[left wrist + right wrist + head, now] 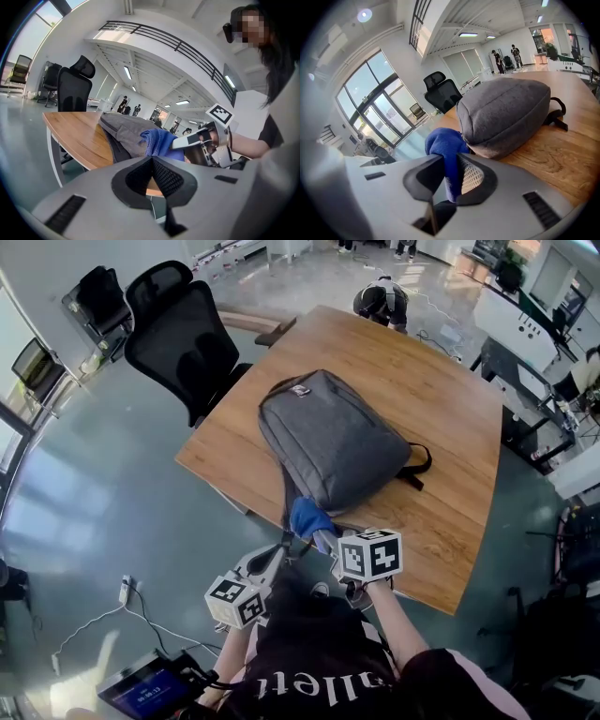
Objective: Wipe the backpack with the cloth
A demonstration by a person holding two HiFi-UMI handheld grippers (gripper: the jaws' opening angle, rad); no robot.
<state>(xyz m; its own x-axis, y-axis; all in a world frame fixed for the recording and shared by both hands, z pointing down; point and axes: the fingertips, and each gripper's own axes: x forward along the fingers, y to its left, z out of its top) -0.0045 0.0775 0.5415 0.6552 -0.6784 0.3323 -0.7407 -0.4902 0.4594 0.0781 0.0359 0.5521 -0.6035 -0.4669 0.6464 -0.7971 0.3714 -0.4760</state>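
Observation:
A grey backpack (pixel 328 442) lies flat on the wooden table (pixel 441 399), its bottom end near the front edge. My right gripper (pixel 323 538) is shut on a blue cloth (pixel 309 517), which touches the backpack's near end. In the right gripper view the blue cloth (pixel 444 145) is pinched between the jaws of the right gripper (pixel 450 176), just in front of the backpack (pixel 506 112). My left gripper (pixel 272 559) hangs below the table edge to the left, shut and holding nothing. The left gripper view shows this left gripper (pixel 152 161), the cloth (pixel 159 140) and the backpack (pixel 124 126).
A black office chair (pixel 183 334) stands at the table's left side, with another chair (pixel 98 296) behind it. A dark bag (pixel 382 301) sits on the floor past the far end. Desks (pixel 525 343) line the right. A power strip (pixel 125 589) lies on the floor.

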